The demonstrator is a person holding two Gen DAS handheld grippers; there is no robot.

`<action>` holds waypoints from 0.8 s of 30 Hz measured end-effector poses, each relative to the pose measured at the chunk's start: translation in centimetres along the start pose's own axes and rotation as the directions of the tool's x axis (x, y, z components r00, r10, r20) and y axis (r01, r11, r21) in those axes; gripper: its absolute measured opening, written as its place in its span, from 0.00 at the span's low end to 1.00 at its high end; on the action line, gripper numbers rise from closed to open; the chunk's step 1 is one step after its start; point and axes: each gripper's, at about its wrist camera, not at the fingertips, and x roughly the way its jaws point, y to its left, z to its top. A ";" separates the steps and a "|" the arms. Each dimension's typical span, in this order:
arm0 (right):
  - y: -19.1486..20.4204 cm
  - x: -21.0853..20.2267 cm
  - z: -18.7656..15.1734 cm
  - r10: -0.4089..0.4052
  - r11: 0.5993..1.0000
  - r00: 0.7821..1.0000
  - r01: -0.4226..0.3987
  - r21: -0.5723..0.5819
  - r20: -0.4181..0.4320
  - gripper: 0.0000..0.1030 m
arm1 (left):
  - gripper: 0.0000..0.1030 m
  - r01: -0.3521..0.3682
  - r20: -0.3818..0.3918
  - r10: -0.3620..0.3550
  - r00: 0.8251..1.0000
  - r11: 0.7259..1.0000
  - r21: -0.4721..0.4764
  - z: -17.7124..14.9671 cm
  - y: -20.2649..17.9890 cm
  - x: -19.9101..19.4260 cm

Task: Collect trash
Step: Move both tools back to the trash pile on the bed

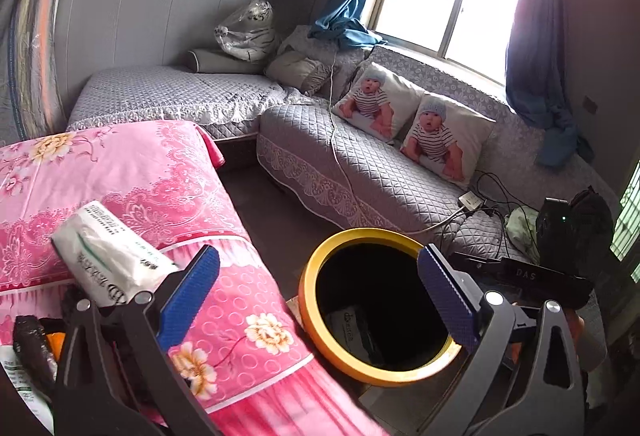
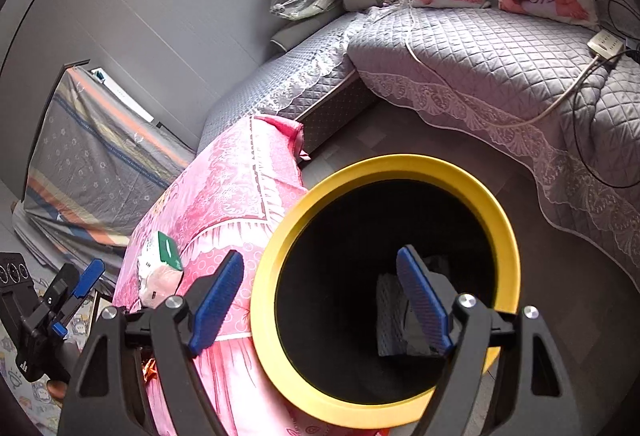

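Sofa (image 1: pixel 372 164) spans far side, pink-clothed table (image 1: pixel 132 172) near left carrying tissue pack (image 1: pixel 108 252), yellow-rimmed bin (image 2: pixel 384 284) on floor just right of it with trash inside, right gripper (image 2: pixel 320 300) over its mouth and left gripper (image 1: pixel 320 296) nearby, both released.

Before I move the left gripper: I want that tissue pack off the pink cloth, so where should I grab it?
Grip the tissue pack across its short width, near the end closest to the left gripper. It lies flat and tilted on the pink cloth, so probably come from above with open jaws.
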 end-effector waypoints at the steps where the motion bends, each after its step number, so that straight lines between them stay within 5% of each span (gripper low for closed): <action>1: 0.8 0.3 -0.1 0.005 1.000 1.000 -0.005 -0.016 -0.008 0.73 | 0.92 -0.006 0.007 0.006 1.000 1.000 -0.002 -0.1 0.8 -1.2; 8: 7.0 2.7 -1.1 0.036 0.981 0.996 -0.051 -0.190 -0.081 0.73 | 0.92 -0.157 0.068 0.157 0.985 0.988 -0.002 -3.6 7.5 -11.0; 15: 15.6 7.3 -2.6 0.071 0.918 0.966 -0.160 -0.364 -0.247 0.74 | 0.92 -0.397 0.100 0.407 0.908 0.912 -0.101 -9.1 14.7 -21.0; 19: 21.7 10.4 -2.9 0.043 0.858 0.949 -0.195 -0.474 -0.314 0.85 | 0.92 -0.437 0.113 0.464 0.879 0.877 -0.198 -11.4 17.5 -24.4; 24: 29.7 15.3 -2.4 -0.026 0.771 0.906 -0.250 -0.586 -0.422 0.93 | 0.92 -0.406 0.115 0.451 0.885 0.869 -0.282 -13.2 19.7 -26.0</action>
